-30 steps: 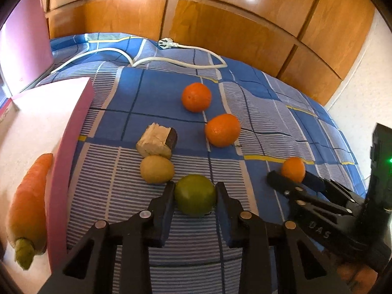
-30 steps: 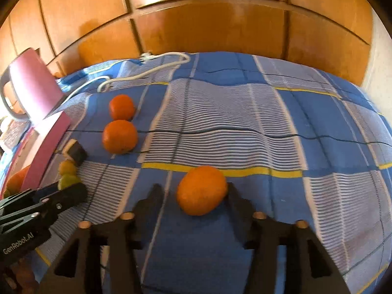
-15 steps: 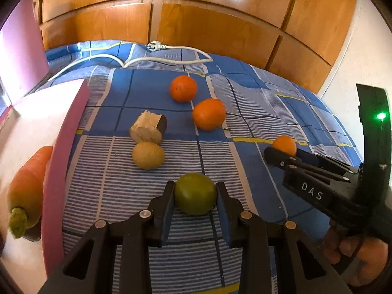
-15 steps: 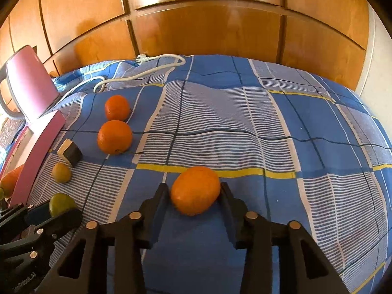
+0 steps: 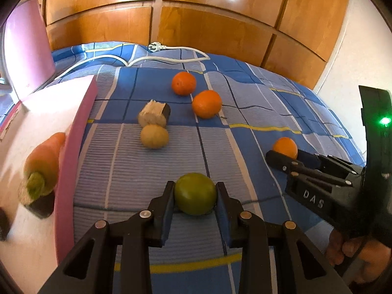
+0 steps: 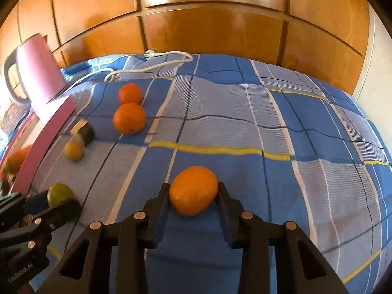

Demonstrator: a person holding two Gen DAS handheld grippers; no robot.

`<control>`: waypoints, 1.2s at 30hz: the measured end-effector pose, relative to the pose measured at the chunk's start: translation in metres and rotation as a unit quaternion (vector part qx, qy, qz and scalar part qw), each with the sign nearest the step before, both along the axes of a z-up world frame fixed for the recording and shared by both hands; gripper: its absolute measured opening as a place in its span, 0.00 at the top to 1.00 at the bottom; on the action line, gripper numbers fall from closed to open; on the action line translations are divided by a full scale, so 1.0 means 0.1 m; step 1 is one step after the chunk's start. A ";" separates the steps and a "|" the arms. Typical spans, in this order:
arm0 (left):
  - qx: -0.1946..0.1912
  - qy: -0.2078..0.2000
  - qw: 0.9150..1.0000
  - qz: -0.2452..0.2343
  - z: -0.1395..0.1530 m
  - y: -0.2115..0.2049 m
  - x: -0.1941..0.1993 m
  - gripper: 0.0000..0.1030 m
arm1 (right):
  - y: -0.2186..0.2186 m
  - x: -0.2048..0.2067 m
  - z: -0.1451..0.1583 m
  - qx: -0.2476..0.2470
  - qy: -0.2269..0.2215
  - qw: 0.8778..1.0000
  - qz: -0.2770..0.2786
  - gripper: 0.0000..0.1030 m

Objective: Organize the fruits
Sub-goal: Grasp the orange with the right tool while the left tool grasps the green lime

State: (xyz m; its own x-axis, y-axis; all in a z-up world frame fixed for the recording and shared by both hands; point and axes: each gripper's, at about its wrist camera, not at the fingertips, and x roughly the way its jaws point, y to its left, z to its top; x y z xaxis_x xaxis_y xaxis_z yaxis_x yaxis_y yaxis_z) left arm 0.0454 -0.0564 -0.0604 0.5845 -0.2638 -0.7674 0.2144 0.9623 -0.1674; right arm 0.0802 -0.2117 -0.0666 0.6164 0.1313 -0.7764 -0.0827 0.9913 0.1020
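Blue checked bedspread is the stage here, so I'll place everything off the pink box sitting at its left side. Your left gripper is clamped on the green fruit, both pads tight against its sides, just right of the box's near end. Your right gripper has the oval orange between its fingers and the jaws are closing, with the pads already pressing on the skin (that one's well to the right of the box, past the green fruit). Two more oranges sit close together further back, off the box's far corner. Between them and the box there's a yellowish round fruit touching a pale chunk with a dark end. Inside the box lies a carrot, green top toward you. White power cable snakes along the far side of the bed, beyond the box.
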 end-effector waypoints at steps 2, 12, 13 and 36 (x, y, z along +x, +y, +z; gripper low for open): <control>0.000 0.000 1.000 -0.001 0.01 0.00 -0.05 0.69 | 0.05 -0.07 -0.01 -0.010 -0.005 1.000 0.007 0.64; 0.001 -0.010 1.000 0.004 0.10 0.05 -0.22 0.69 | 0.03 -0.11 -0.03 0.014 -0.014 1.000 -0.001 0.64; 0.002 -0.014 1.000 0.005 0.13 0.06 -0.24 0.69 | 0.03 -0.11 -0.03 0.012 -0.015 1.000 -0.001 0.64; -0.009 -0.057 0.998 0.025 0.47 0.27 -0.49 0.69 | 0.34 -0.49 0.13 0.038 0.000 0.999 0.032 0.65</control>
State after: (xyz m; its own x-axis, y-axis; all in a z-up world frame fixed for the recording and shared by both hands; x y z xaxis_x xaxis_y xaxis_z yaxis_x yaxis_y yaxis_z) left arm -0.0038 -0.0295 -0.0136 0.6805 -0.2457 -0.6903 0.1851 0.9692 -0.1624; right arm 0.0307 -0.1779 -0.0538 0.6052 0.2292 -0.7624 -0.1454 0.9734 0.1772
